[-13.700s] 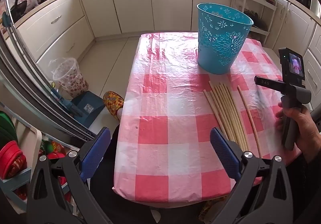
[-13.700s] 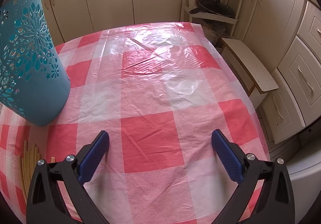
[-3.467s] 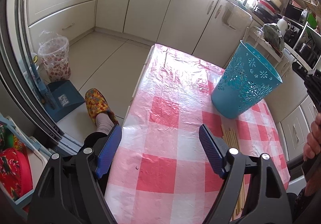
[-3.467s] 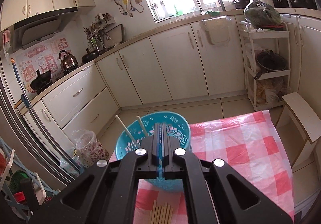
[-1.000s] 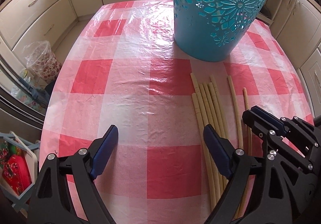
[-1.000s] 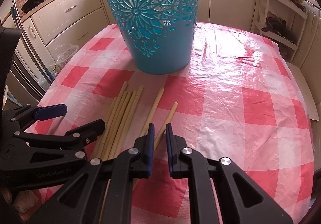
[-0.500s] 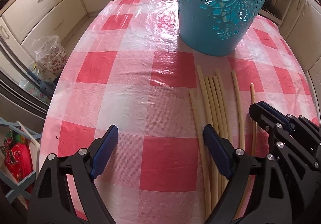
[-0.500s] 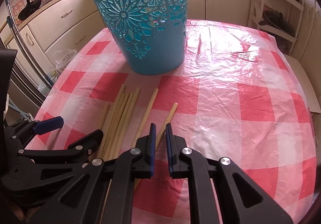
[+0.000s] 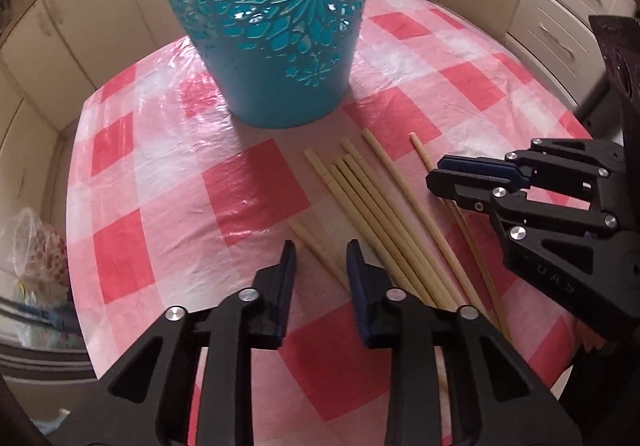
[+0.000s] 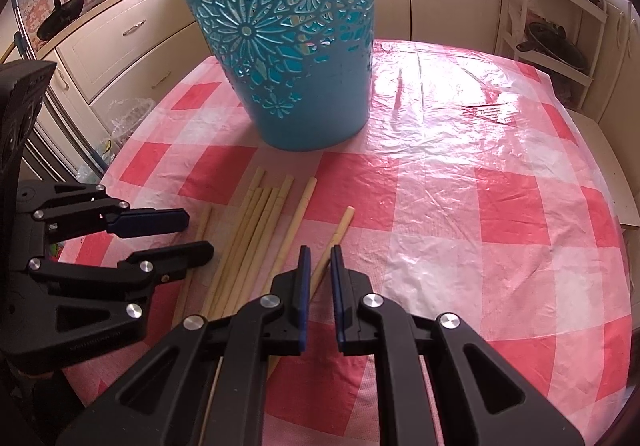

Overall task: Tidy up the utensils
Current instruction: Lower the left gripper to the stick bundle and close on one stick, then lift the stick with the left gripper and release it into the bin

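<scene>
Several pale bamboo chopsticks lie side by side on the red-and-white checked tablecloth, in front of a turquoise cut-out basket. My left gripper is low over the cloth, jaws narrowly open around the leftmost chopstick. My right gripper is almost shut, its jaws either side of the rightmost chopstick; a narrow gap shows. In the right wrist view the basket stands behind the chopsticks, and the left gripper is at the left.
Cream kitchen cabinets ring the table. A white rack with pans stands at the back right. A plastic bag-lined bin sits on the floor to the left. The table edge is close behind both grippers.
My left gripper has narrowed from wide open and dropped low around the leftmost chopstick. The right gripper has moved down closer to the rightmost chopstick.
</scene>
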The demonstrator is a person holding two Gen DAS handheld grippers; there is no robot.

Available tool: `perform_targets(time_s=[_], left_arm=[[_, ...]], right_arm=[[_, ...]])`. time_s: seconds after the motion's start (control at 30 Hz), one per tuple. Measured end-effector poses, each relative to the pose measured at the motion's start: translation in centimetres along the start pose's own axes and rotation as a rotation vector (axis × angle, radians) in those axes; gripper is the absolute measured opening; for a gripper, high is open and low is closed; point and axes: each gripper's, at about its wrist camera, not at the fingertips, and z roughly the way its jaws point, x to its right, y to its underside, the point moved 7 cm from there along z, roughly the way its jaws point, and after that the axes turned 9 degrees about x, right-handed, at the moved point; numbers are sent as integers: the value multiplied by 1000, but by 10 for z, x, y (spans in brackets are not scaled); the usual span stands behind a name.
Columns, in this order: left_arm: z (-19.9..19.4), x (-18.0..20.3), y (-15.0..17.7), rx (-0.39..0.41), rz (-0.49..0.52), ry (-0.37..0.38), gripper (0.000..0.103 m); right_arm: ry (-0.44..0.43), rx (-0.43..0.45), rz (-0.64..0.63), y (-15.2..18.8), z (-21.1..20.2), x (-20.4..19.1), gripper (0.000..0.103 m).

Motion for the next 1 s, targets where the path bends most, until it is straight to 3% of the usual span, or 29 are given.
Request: perform_targets(time_s=[0.23, 0.43, 0.57, 0.7, 0.73, 0.77, 0.87, 1.0], left_arm=[[-3, 13, 0, -33, 302, 89, 6], [-6, -1, 2, -60, 225, -30, 11], [-10, -6, 6, -68, 201, -122, 24], [-3, -1, 2, -79, 215, -169, 22], [0, 2, 1, -81, 218, -161, 17], [3, 8, 0, -87, 213, -138, 5], [3, 11, 0, -74, 214, -154, 4], [-16, 4, -2, -5, 55, -45, 4]], right_arm=[[-11, 2, 23, -1, -1, 3, 12], [-15, 1, 21, -1, -1, 3, 12], [-13, 1, 18, -1, 0, 2, 12], [-11, 2, 16, 0, 0, 2, 12], [-11, 2, 15, -1, 0, 1, 12], [-10, 2, 14, 0, 0, 1, 12], [-9, 3, 13, 0, 1, 1, 12], [-10, 4, 18, 0, 0, 1, 12]])
